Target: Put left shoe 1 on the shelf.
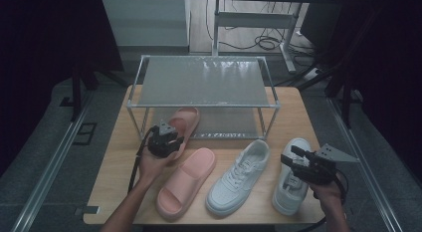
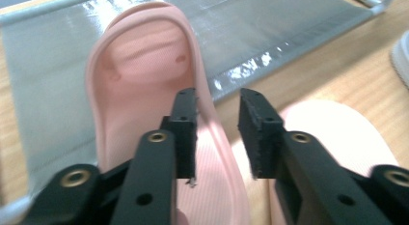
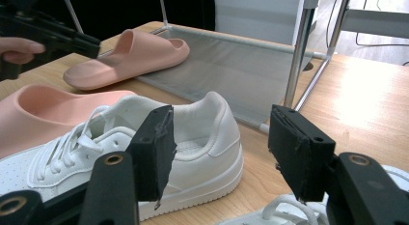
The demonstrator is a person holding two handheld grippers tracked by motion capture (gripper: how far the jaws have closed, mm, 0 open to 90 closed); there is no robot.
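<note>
- A second pink foam slide (image 1: pixel 185 182) lies near, left of centre, on the wooden table (image 1: pixel 293 117).
- A white lace-up sneaker (image 1: pixel 239 176) lies right of it.
- Another white sneaker (image 1: pixel 291 189) lies at the right edge.
- A grey two-tier metal-frame rack (image 1: pixel 204 82) stands at the far side.
- Black cables (image 1: pixel 263 42) lie on the floor beyond.
</note>
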